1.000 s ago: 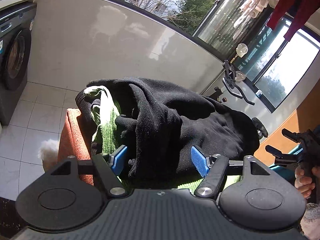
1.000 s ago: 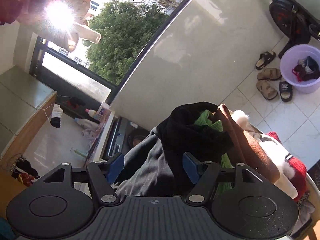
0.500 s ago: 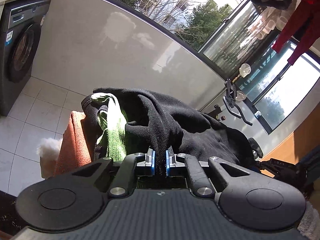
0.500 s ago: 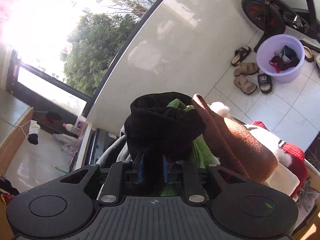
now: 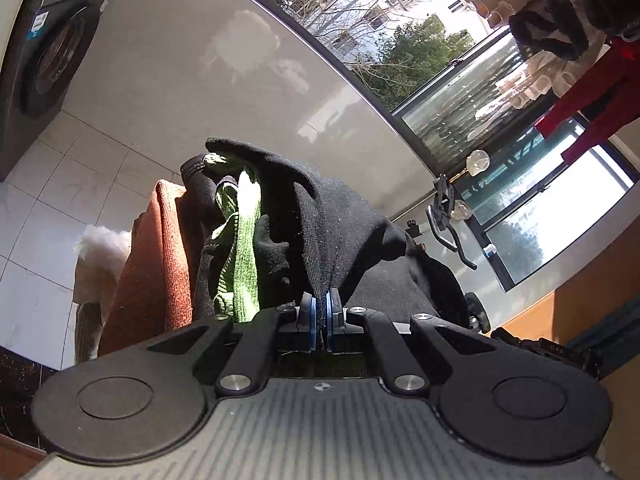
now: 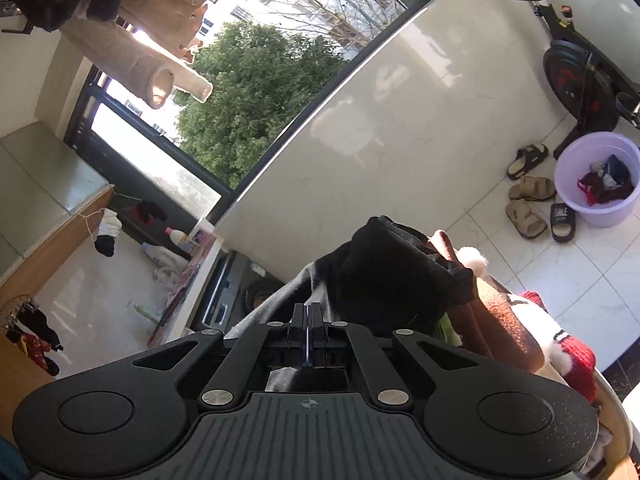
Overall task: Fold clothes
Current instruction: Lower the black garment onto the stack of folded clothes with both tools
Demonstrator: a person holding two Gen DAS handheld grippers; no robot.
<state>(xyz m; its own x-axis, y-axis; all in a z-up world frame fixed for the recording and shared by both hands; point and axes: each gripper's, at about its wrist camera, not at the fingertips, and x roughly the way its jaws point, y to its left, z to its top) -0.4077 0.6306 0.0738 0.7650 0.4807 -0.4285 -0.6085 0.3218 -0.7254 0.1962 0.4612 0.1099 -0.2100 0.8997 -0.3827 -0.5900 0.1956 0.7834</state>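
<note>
Sunlit white-tiled floor (image 6: pixel 600 280), large windows (image 5: pixel 532 216)

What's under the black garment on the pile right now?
Under the black garment, a green knit shows, with a rust-orange sweater beside it. Anything deeper is covered.

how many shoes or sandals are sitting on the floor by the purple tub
4: one dark sandal nearest the wall, two tan ones below it, one black slide against the purple tub. More may be hidden.
</note>
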